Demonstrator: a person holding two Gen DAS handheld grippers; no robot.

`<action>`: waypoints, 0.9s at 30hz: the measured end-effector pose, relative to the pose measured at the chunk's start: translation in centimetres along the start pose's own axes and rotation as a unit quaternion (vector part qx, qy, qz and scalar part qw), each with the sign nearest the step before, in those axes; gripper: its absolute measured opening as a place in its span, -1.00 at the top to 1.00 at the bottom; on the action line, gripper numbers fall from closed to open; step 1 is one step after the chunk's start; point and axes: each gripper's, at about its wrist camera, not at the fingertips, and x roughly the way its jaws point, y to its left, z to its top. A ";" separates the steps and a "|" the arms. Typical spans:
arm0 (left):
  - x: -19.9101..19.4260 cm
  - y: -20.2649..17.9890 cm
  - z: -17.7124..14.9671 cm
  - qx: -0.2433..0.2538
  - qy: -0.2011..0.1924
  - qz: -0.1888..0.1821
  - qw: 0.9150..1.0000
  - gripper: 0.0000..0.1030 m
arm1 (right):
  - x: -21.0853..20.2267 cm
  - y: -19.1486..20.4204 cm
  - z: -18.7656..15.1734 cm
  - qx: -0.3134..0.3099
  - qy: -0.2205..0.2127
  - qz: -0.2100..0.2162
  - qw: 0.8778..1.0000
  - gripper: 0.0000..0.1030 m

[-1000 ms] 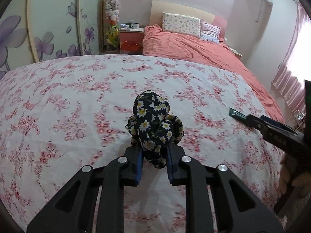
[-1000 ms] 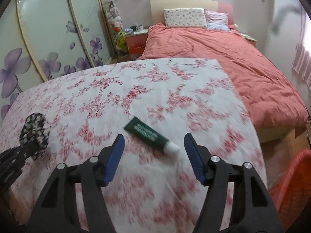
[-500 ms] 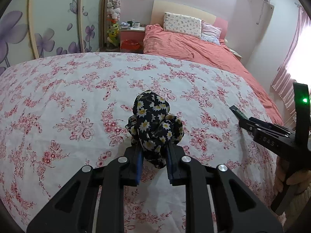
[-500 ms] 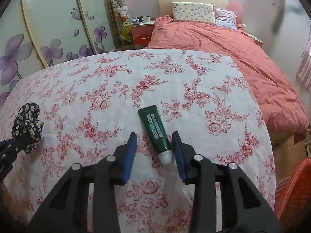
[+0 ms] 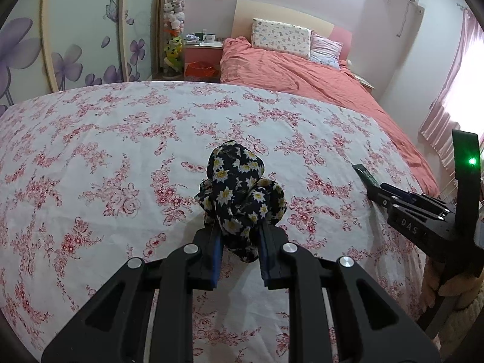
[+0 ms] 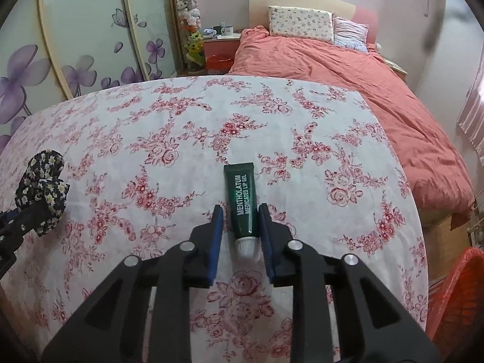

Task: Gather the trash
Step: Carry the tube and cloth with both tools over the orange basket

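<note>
The lip gel tube (image 6: 241, 204) looks light and soft-walled, likely to squash or slide if pinched hard at mid-body; the firmer place to take hold is low down, near the white cap (image 6: 246, 246), where the shoulder is stiffer. It is a dark green tube with white lettering, flat-crimped at the far end, lying lengthwise on the floral tablecloth (image 6: 169, 151) of the tabletop, cap toward the camera.

The right tongs (image 6: 241, 227) straddle its lower end, narrowed around it. The right blue pad (image 6: 263, 227) looks to touch the tube, while a thin gap shows on the left side, so the grip seems not yet firm.

The left tongs (image 5: 239, 246) are clamped on a black daisy-print fabric scrunchie (image 5: 239, 199), held just above the tabletop. It is soft, bunched and very light, so a hold through the gathered middle should be enough.

An orange mesh basket (image 6: 456, 296) sits off the right edge of the tabletop, possibly the bin for the trash.
</note>
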 end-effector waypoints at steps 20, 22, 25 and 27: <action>-2.5 -4.0 -0.1 0.023 -0.019 -0.020 0.999 0.62 | -8.2 -2.6 -3.0 0.061 -0.078 0.001 0.995 0.64; -2.9 -4.9 -0.2 0.030 -0.022 -0.026 0.999 0.62 | -9.5 -3.0 -3.4 0.066 -0.092 -0.002 0.994 0.64; -3.8 -6.5 -0.3 0.041 -0.028 -0.036 0.998 0.62 | -11.8 -3.6 -4.0 0.075 -0.113 -0.007 0.991 0.64; -4.3 -7.6 -0.5 0.049 -0.031 -0.044 0.997 0.62 | -13.4 -4.1 -4.6 0.081 -0.127 -0.012 0.988 0.64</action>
